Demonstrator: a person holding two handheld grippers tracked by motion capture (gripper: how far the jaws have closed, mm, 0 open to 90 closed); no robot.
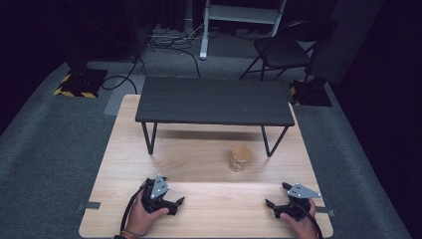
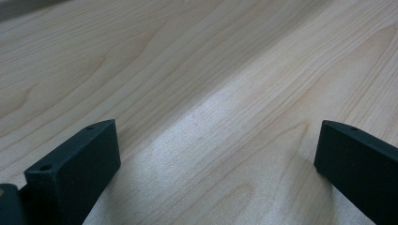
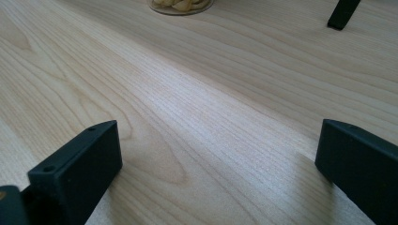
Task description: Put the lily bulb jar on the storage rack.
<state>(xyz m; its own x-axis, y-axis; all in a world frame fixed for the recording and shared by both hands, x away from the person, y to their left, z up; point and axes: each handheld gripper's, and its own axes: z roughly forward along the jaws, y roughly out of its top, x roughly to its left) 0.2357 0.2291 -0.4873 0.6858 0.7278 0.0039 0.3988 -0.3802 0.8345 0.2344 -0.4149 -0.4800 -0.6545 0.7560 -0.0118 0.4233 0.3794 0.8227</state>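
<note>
Both hands are resting low at the near edge, the left gripper (image 1: 175,204) and the right gripper (image 1: 274,198) each lying with jaws spread wide, gripping nothing.

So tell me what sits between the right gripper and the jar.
Nothing: in the high view, bare wooden tabletop separates the open right gripper from the jar. The right gripper view shows the same bare wood.

Your small clear glass jar with a round wooden lid (image 1: 240,158) stands upright on the light wooden tabletop, just in front of the black shelf's right leg. In your right gripper view its base (image 3: 180,5) shows pale yellow contents inside.
</note>
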